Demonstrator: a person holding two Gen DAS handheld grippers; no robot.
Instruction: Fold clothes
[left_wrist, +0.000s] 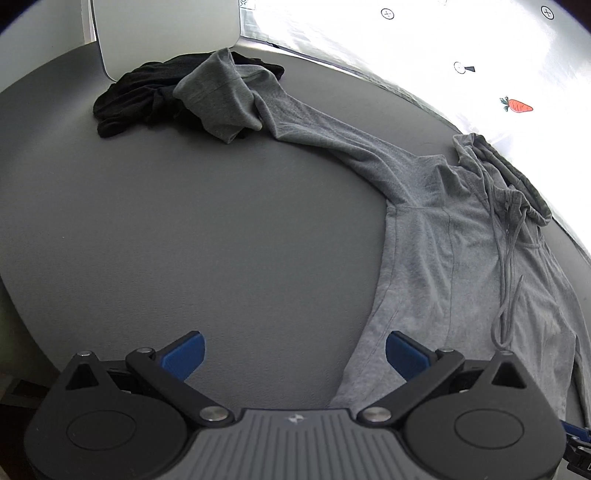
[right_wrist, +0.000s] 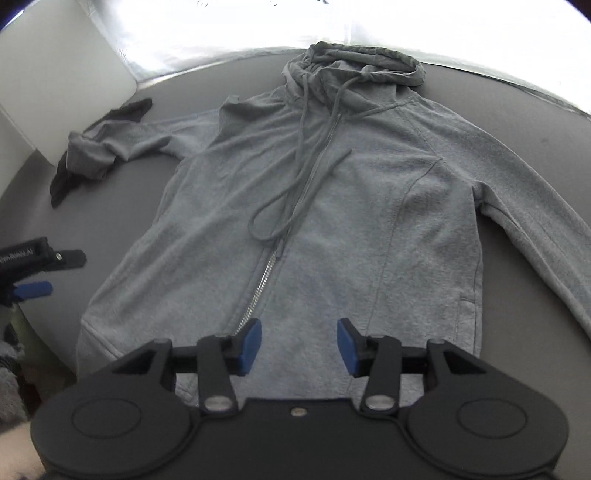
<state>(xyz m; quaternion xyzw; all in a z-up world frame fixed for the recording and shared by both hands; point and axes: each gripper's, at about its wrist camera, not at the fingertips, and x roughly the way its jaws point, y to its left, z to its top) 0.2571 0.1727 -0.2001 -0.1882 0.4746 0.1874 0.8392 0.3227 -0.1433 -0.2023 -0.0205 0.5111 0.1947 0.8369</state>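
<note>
Nearest in the right wrist view, the right hand-held gripper (right_wrist: 299, 345) is hanging over the bottom hem of the grey hoodie (right_wrist: 325, 206), its blue pads standing apart with nothing pinched between them; the garment's lowest edge is hiding behind the gripper body. In the left wrist view the left hand-held gripper (left_wrist: 294, 356) is also spreading wide and released, hovering over the bare grey surface (left_wrist: 184, 240) just beside the hoodie's (left_wrist: 443, 266) side seam. Only a dark corner and one blue pad of the left hand-held gripper (right_wrist: 35, 288) are showing at the left edge of the right view.

The hoodie is lying face up and spread flat on the surface (right_wrist: 535, 122), zipper (right_wrist: 258, 284) partly closed, drawstrings (right_wrist: 295, 184) looping down the chest. Its one sleeve is running off the right edge of the frame, so the cuff is cut off. The other sleeve is stretching away and its bunched end is resting on a crumpled black garment (left_wrist: 147, 96), whose shape is hard to make out. Farthest back, a white panel (left_wrist: 166, 33) is standing at the surface's edge, and the bright cloth beyond, printed with a carrot (left_wrist: 519, 106), is washing out.
</note>
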